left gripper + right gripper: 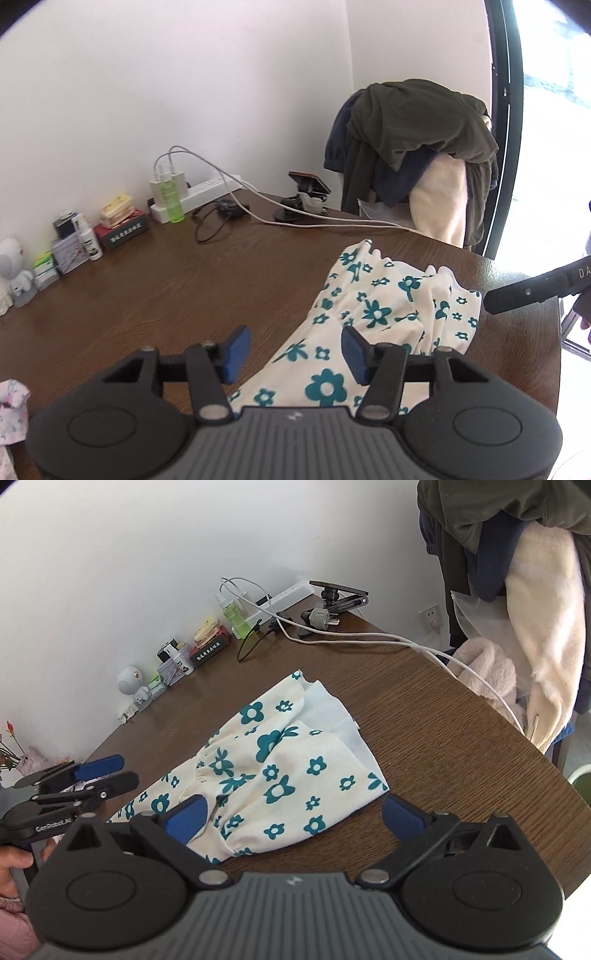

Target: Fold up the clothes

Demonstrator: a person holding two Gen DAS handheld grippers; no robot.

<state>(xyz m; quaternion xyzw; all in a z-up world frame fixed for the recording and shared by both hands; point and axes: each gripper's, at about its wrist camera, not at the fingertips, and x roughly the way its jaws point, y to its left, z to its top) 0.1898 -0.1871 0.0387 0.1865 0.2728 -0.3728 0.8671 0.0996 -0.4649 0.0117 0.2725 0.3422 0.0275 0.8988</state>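
Blue-padded left tongs [291, 350] part-open, right tongs [295, 812] wide, empty — angled down over floral garment [280, 768]

Cream garment [280, 768] with teal flowers; dark brown woodgrain table [424, 709]; blue-padded black claw [295, 816]; olive jacket [417, 118]

Left tool [291, 352] points forward and down, its blue pads [236, 350] parted about halfway with nothing pinched between them. Right tool [293, 816] tilts down too, fingers [186, 818] spread as wide as they go, gripping nothing. A hand [13, 864] shows at the lower left behind the left tool.
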